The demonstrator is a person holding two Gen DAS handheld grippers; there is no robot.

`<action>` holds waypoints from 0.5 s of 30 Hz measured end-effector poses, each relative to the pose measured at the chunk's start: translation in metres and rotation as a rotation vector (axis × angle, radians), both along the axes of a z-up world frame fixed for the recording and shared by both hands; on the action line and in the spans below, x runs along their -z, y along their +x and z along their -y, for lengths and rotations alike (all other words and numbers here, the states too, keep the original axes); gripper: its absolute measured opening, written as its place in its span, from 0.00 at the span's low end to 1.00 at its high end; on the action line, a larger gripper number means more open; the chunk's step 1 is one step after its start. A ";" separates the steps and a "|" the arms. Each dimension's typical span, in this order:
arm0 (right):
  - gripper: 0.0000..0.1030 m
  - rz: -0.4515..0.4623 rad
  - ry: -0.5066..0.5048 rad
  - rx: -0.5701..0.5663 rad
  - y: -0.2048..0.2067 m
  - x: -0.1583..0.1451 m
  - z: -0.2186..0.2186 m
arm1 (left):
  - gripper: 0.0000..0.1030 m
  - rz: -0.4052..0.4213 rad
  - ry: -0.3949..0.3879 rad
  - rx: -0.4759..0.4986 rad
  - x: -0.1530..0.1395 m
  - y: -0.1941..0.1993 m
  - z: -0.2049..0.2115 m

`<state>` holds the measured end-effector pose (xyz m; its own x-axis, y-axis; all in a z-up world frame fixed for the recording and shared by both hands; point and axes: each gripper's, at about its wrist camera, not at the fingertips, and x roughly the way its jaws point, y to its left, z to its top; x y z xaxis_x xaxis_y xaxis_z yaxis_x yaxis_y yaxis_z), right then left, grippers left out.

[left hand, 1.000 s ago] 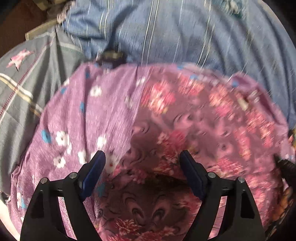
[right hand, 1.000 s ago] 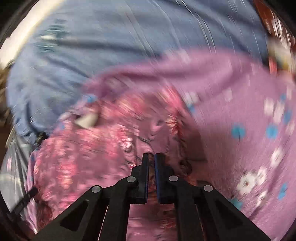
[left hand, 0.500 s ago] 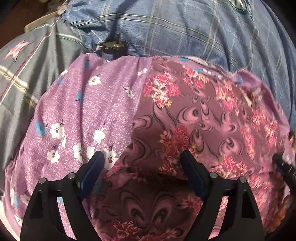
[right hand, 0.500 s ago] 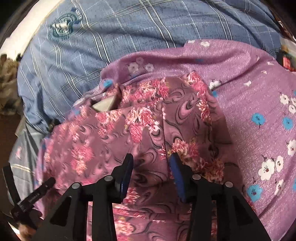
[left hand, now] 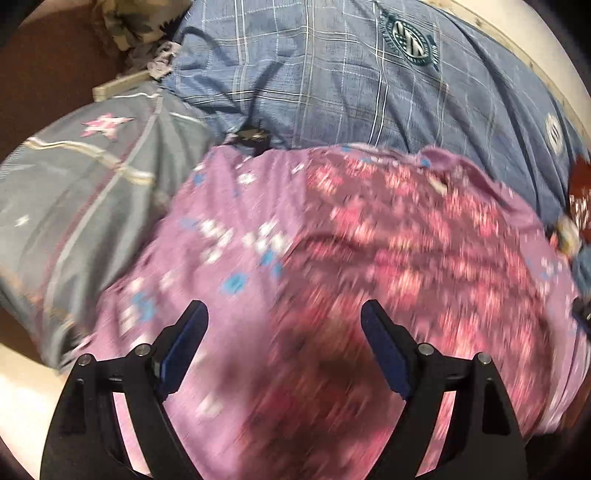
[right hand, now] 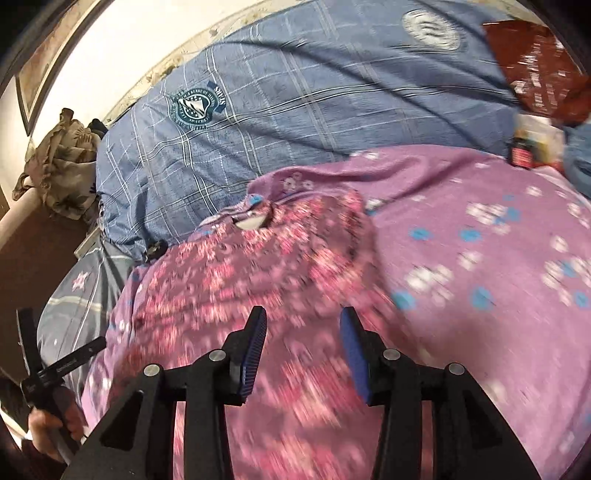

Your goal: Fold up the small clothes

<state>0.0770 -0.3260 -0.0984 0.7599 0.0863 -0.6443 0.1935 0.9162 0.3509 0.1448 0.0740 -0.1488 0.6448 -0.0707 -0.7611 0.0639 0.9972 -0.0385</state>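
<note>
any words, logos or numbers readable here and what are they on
None can be read for certain.
Crest badge on the blue plaid bedsheet: ringed lettering, too small and warped.
Second badge on that sheet: blurred.
Red packet: white print, smeared.
Small dark bottle: red label, illegible.
Black bar by the person's hand: white print, too small.

Blue checked bedcover [right hand: 314,99] beside a pale, perhaps plastered, wall [right hand: 122,48].
</note>
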 end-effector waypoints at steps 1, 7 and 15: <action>0.43 -0.005 -0.006 0.006 -0.017 -0.001 0.005 | 0.83 -0.004 0.009 0.007 0.001 -0.012 -0.006; 0.48 -0.067 -0.014 0.021 -0.088 0.008 0.024 | 0.83 -0.080 0.019 0.066 0.022 -0.092 -0.035; 0.52 -0.139 0.022 0.009 -0.147 0.033 0.028 | 0.79 -0.204 -0.066 0.142 0.061 -0.150 -0.035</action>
<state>-0.0699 -0.3540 -0.1314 0.6639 0.0950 -0.7418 0.2501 0.9066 0.3399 -0.0051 0.1090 -0.2099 0.4586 -0.2032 -0.8651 0.1876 0.9737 -0.1293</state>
